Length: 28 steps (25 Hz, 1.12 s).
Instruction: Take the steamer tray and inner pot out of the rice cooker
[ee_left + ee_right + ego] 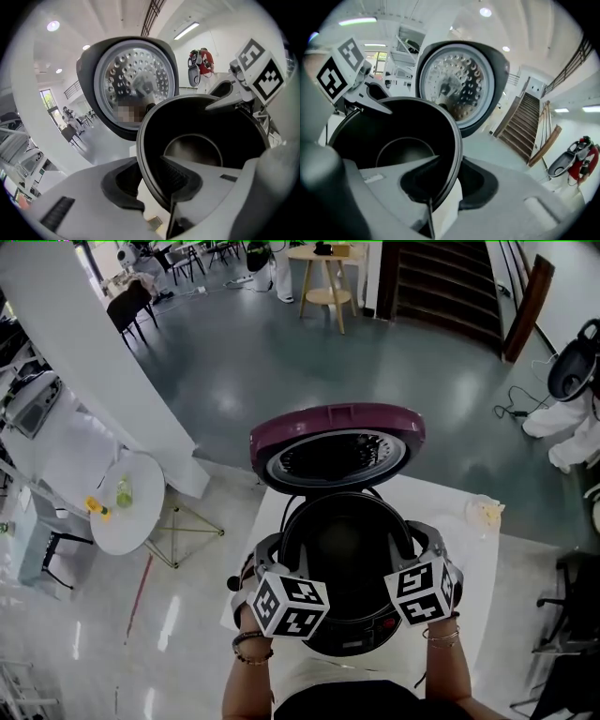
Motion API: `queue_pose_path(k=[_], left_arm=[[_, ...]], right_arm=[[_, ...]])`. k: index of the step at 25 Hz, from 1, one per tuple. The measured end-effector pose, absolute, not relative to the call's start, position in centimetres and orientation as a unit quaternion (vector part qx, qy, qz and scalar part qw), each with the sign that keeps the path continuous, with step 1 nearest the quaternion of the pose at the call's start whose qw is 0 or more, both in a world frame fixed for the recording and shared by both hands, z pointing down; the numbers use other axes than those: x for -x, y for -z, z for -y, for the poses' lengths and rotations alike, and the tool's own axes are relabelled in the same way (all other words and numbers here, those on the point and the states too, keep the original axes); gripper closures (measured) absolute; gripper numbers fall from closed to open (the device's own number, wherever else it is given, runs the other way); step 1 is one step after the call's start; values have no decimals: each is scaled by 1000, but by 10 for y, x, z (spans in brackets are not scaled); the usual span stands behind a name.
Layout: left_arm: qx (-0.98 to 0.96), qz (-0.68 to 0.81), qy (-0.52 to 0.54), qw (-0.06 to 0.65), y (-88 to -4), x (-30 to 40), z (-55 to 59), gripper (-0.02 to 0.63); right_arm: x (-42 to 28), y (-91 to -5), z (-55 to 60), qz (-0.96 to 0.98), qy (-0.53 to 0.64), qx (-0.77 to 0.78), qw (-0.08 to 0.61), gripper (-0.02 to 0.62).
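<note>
My left gripper [151, 187] was clenched on the left rim of the inner pot [201, 140]; one pad sat inside the black wall, the other outside, w/ the thin rim pinched between them. My right gripper [452, 187] did the same on the opposite rim; inner pad on the dark inside, outer pad on the outer wall. So both sets of fingers were grasping the pot.

From the head view the pot hung roughly level between my two marker cubes, directly over the rice cooker [349, 645]; its dark base showed just below the pot's near edge. Whether the pot's bottom was fully clear of the base I couldn't tell. Inside the pot only its bare round floor showed.

The cooker's lid [337, 439] stood open behind the pot; purple-red outside, w/ a silver plate full of small holes on its inner face, approx. facing both my cameras. Each of my views caught the other gripper across the pot, biting the far rim.

The cooker sat on a white table [473, 554]. Off to the left, on the floor, stood a round white side table [131, 521] w/ a greenish bottle [124, 491] on it; stairs [450, 282] rose at the far right.
</note>
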<state>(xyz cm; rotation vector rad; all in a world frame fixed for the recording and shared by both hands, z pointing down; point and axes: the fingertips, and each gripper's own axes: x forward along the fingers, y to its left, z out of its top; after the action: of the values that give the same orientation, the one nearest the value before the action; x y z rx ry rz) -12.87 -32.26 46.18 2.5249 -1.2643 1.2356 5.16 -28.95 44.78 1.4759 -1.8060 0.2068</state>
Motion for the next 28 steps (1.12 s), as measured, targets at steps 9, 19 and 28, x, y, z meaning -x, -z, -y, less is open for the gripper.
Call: queue_pose_path(k=[9,19,28], left_arm=[[-853,424,-304,-19,-361,92,287,526],[-891,369,-263,-28,-337,-9,235,532],[-911,307,-273,-24,-364,-125,176,532]], right_arm=[[-88,-348,252,721,-15,-638,271,537],[-184,-310,180,678,-3,-692,247,557],[-292,-332,103,635,-35,-725,265,558]])
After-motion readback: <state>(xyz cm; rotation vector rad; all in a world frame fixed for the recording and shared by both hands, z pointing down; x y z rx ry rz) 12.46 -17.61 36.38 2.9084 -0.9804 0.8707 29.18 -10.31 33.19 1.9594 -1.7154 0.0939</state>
